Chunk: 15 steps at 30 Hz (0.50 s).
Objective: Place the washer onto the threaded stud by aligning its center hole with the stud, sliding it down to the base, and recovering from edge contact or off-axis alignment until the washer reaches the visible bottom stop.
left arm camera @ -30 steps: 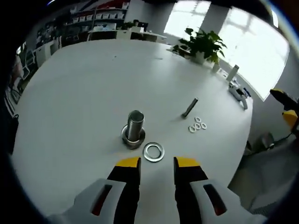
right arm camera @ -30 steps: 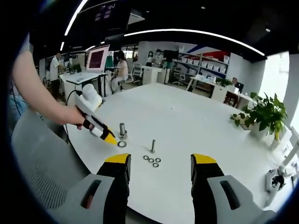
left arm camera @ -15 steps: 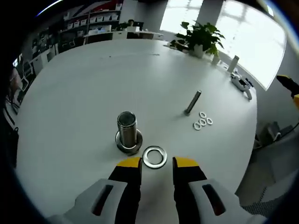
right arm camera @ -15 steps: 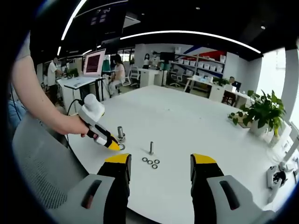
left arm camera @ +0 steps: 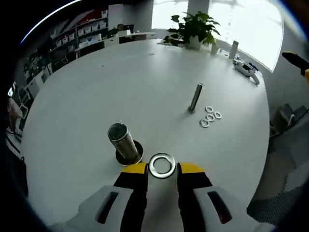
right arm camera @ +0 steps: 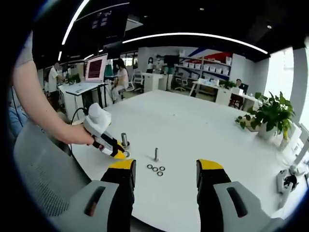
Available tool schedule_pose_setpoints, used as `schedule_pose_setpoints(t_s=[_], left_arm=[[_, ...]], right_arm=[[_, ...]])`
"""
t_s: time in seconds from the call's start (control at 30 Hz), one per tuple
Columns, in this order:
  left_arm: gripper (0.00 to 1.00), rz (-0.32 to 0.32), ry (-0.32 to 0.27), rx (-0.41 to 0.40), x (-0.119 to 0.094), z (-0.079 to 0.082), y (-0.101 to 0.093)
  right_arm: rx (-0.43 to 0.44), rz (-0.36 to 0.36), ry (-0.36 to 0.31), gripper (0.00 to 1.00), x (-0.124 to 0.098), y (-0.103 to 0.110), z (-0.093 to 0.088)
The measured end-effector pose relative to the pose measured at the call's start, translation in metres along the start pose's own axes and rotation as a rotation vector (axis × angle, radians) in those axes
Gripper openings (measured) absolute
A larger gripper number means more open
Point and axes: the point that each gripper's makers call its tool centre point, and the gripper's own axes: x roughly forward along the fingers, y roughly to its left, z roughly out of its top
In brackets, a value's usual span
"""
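I am looking down the left tool [left arm camera: 161, 170] at the white worktop [left arm camera: 87, 92], and its two yellow-tipped jaws are standing apart, one on each side of the washer [left arm camera: 161, 165]. The washer is lying flat on the worktop, just in front of the jaw tips and partly between them; I cannot tell whether the tips are touching its rim. The stud [left arm camera: 121, 140] is standing just beside the washer on its round base, leaning in this fisheye view, with nothing threaded on it. Farther off, a thin bolt [left arm camera: 195, 97] is standing upright, and a cluster of small rings [left arm camera: 210, 117] is lying next to it. A potted plant [left arm camera: 191, 28] is sitting at the far edge. From the right tool [right arm camera: 164, 170], whose jaws are wide apart and holding nothing, I am seeing a hand [right arm camera: 83, 138] gripping the left tool [right arm camera: 118, 153] low over the worktop [right arm camera: 193, 125], with its tips down beside the stud [right arm camera: 125, 140]. The bolt [right arm camera: 156, 154] and the small rings [right arm camera: 155, 168] are lying nearer to me, well apart from my jaws.
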Motion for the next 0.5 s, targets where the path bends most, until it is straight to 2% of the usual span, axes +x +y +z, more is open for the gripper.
schedule_pose_setpoints(t_s=[0.17, 0.37, 0.4, 0.5], left_arm=[[0.21, 0.005, 0.006, 0.023, 0.0031, 0.0016, -0.0022], [0.22, 0.016, 0.013, 0.140, 0.0008, 0.0002, -0.0038], [0.21, 0.013, 0.015, 0.118, 0.0002, -0.0012, -0.0054], [0.21, 0.017, 0.007, 0.128, 0.0000, -0.0004, -0.0044]], right_arm=[[0.004, 0.001, -0.002, 0.53, 0.0000, -0.0005, 0.0003], [0.011, -0.004, -0.005, 0.53, -0.0007, -0.0021, 0.0004], [0.011, -0.004, -0.005, 0.53, -0.0007, -0.0020, 0.0007], [0.010, -0.002, -0.004, 0.53, -0.0007, -0.0015, 0.0002]])
